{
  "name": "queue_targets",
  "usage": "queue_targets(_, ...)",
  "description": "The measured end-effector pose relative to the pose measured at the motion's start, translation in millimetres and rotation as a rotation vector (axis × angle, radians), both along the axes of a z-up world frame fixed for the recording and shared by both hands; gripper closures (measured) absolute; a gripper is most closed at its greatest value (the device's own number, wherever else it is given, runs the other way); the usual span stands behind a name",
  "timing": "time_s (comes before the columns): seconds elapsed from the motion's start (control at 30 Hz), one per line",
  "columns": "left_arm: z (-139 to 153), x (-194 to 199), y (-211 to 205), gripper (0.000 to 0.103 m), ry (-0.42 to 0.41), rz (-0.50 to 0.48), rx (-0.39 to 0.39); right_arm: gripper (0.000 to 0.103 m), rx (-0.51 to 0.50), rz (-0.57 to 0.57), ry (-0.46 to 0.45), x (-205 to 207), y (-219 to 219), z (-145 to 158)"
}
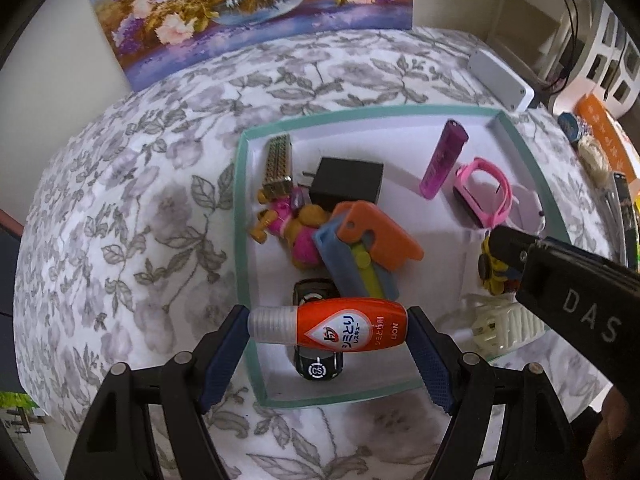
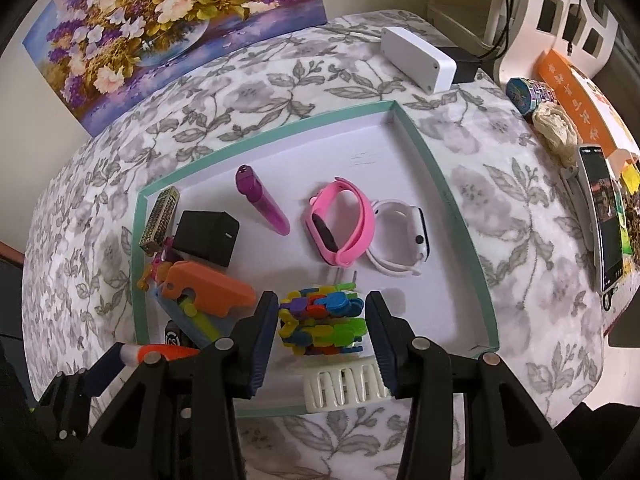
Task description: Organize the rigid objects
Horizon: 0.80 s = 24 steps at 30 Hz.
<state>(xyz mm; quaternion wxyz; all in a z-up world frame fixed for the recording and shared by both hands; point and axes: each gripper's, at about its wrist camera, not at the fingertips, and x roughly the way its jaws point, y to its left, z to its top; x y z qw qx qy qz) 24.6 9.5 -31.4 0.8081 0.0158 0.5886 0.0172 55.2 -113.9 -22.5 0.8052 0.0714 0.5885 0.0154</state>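
Two claws are over the tray (image 1: 240,216), and we start with the left claw (image 1: 328,330): it is clamped on the orange stain-remover bottle (image 1: 344,328), pads pressing cap end and base end, holding it crosswise above the tray's near edge and a small black toy car (image 1: 318,364). We judge the bottle light, stiff and slick, so an end-to-end hold could slip; a grip across its waist looks safer. The right claw (image 2: 322,326) stands wide, its pads either side of a stack of colourful plastic pieces (image 2: 322,320) without clearly touching it; that stack looks loose and likely to scatter. A white slotted plug (image 2: 346,386) lies just nearer. Farther out in the tray lie a pink watch (image 2: 340,224), a white watch (image 2: 400,236), a purple tube (image 2: 262,204) and a black charger (image 2: 208,236), on the flowered worktop (image 2: 500,200).
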Motion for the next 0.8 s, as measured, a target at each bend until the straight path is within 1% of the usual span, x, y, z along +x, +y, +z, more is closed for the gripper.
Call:
queue_targets(0.23,-10,2,-5,0.022,0.017,-0.015,0.021,0.056,-0.006,0.025,0.006,1,9,-3)
queue_targets(0.4,-15,3,-2,0.021,0.033,-0.003,0.011,0.056,-0.002,0.022,0.008,1,8,-3)
queue_targets(0.5,-14,3,-1,0.020,0.029,-0.001,0.007,0.056,0.002,0.017,0.011,2,7,-3)
queue_targets(0.67,-10,2,0,0.015,0.020,0.004,0.002,0.055,0.004,0.015,0.010,1,7,-2)
queue_targets(0.8,-6,1,3,0.014,0.011,0.011,-0.006,0.054,0.008,0.012,0.003,0,7,1)
